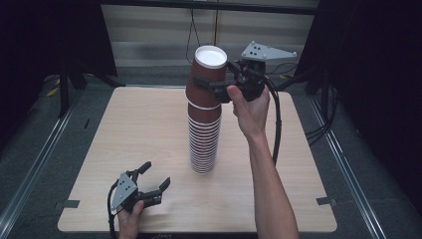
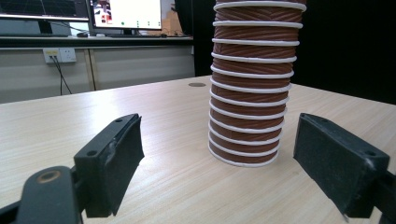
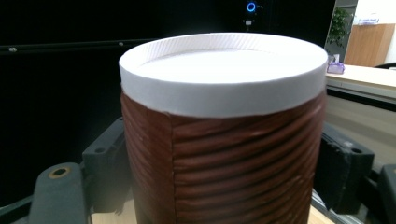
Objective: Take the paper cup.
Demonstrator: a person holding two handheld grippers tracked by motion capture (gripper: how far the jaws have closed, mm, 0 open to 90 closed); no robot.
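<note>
Cup stack (image 1: pixel 204 134) on table (image 1: pixel 124 134), right tool (image 1: pixel 219 84) clamping top cup (image 1: pixel 208 74), left tool (image 1: pixel 152 179) apart

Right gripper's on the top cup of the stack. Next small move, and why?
Probably lift the right gripper straight up. Its jaws are clamped on the top cup, which sits upside down and looks partly raised off the stack of cups. The left gripper rests open near the table's front edge, not steadying the stack, so a slow vertical pull seems safest.
</note>
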